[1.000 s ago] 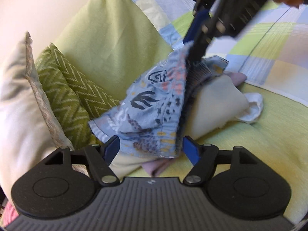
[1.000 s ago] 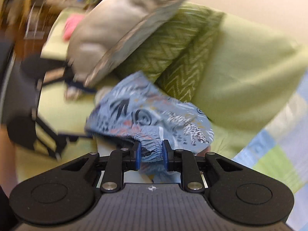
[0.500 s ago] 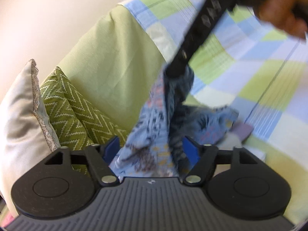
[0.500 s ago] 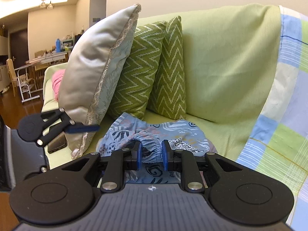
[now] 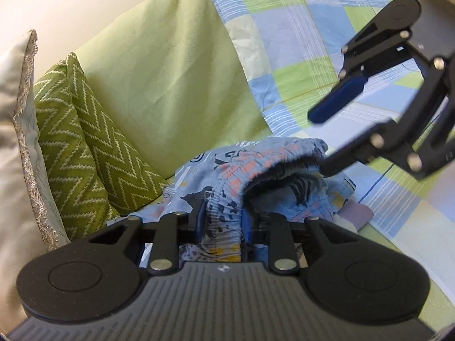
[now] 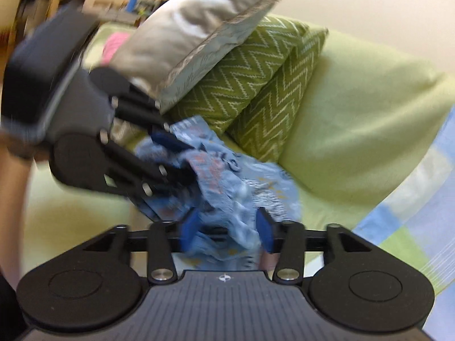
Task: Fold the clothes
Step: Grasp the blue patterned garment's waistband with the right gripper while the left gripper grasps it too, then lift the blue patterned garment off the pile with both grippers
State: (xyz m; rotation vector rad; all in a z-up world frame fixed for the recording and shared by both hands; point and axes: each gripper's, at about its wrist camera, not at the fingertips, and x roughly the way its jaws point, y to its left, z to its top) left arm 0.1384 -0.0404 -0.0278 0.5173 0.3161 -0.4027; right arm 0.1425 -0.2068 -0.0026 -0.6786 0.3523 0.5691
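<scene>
Our left gripper [image 5: 223,223] now sits clamped on the gathered waistband of the blue patterned shorts [image 5: 256,176]; half a second ago its blue fingers stood wide apart with the cloth merely hanging between them. In the left wrist view, the shorts lie low at 6 o'clock, on the green sofa [image 5: 170,85], where before they were lifted up in a column. At 3 o'clock we see the right gripper [image 5: 327,139] with its fingers spread wide, one blue pad above the cloth and one black finger at the waistband's far edge; earlier it was pinching the fabric overhead. We count two zigzag green cushions [image 5: 82,147] and one grey cushion [image 5: 14,142] at 9 o'clock, and one checked blanket [image 5: 298,42] from 12 to 3 o'clock. One pale lilac garment [image 5: 355,213] peeks from under the shorts at 4 o'clock.

In the right wrist view, blurred by motion, our right gripper [image 6: 226,227] is parted fairly wide, holding nothing firmly, though the shorts [image 6: 236,187] bunch loosely between the pads; half a second ago it was closed tight on the waistband. The left gripper [image 6: 173,153] has come in from 9 o'clock onto the cloth. Again we count two zigzag cushions [image 6: 256,85], one grey cushion [image 6: 199,34], and one pink item [image 6: 113,45] at 11 o'clock.
</scene>
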